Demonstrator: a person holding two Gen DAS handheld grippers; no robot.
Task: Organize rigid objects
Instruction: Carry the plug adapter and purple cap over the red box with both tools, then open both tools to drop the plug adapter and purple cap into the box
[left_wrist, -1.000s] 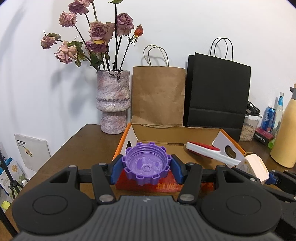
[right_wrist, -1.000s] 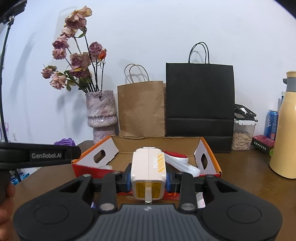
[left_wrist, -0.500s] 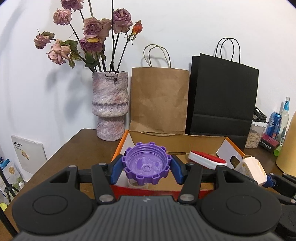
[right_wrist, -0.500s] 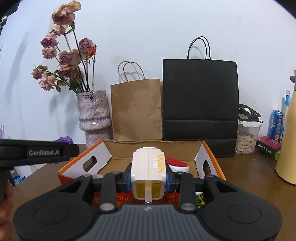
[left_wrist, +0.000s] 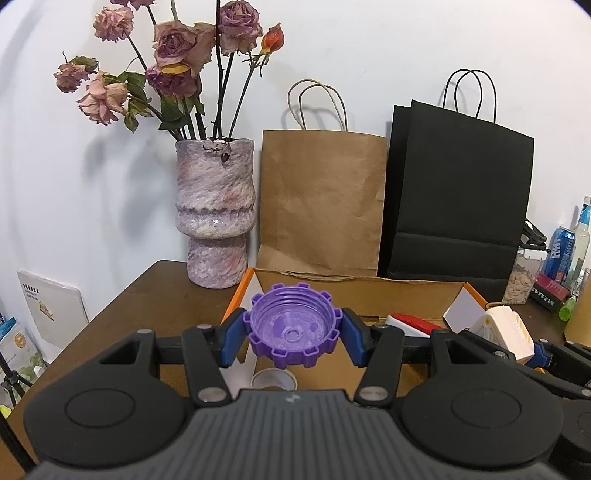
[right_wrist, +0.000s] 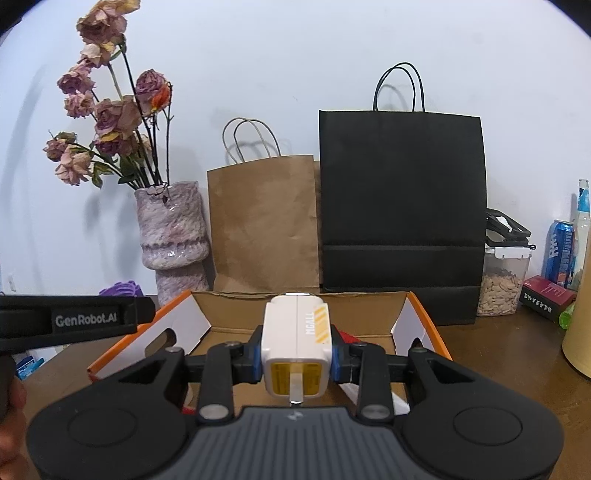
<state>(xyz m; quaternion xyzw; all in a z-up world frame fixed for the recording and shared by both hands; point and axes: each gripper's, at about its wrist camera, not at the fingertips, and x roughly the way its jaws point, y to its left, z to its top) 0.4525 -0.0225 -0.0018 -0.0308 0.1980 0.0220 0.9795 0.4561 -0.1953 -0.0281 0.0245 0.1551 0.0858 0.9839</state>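
Ahead, my left gripper pinches a purple notched plastic cap and my right gripper clamps a white plug-in charger above the open orange cardboard box, paper bags and vase behind on the brown wooden table at a white wall.

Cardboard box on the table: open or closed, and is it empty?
Open and not empty. The cardboard box has its flaps up, and a red-and-white object and a small round cup lie inside.
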